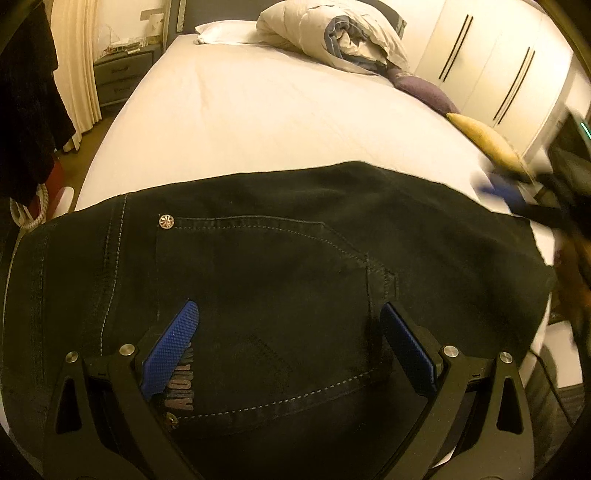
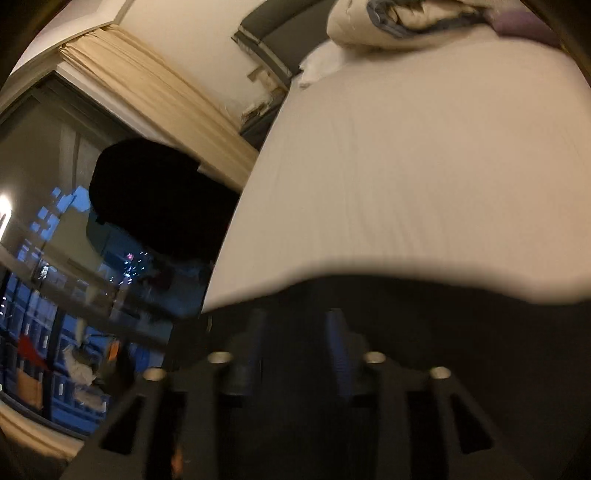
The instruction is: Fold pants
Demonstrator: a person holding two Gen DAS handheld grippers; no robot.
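Black pants [image 1: 277, 240] lie folded across the near end of the white bed [image 1: 258, 110], back pocket with grey stitching facing up. My left gripper [image 1: 288, 308] hovers over that pocket, its blue pads [image 1: 173, 343] wide apart and open with nothing pinched. At the pants' right edge my right gripper [image 1: 506, 190] appears as a blur. In the right wrist view, my right gripper [image 2: 295, 321] stands with its fingers [image 2: 336, 343] apart over the dark pants [image 2: 443, 332]. That picture is blurred and dark, and no cloth shows pressed between the pads.
A rolled duvet [image 1: 332, 33] and pillow [image 1: 225, 31] lie at the head of the bed. A purple cushion [image 1: 424, 92] and a yellow one [image 1: 487, 140] sit along its right edge. Beyond stand a wardrobe [image 1: 498, 66], a nightstand [image 1: 123, 74], and a hanging dark garment [image 1: 26, 92].
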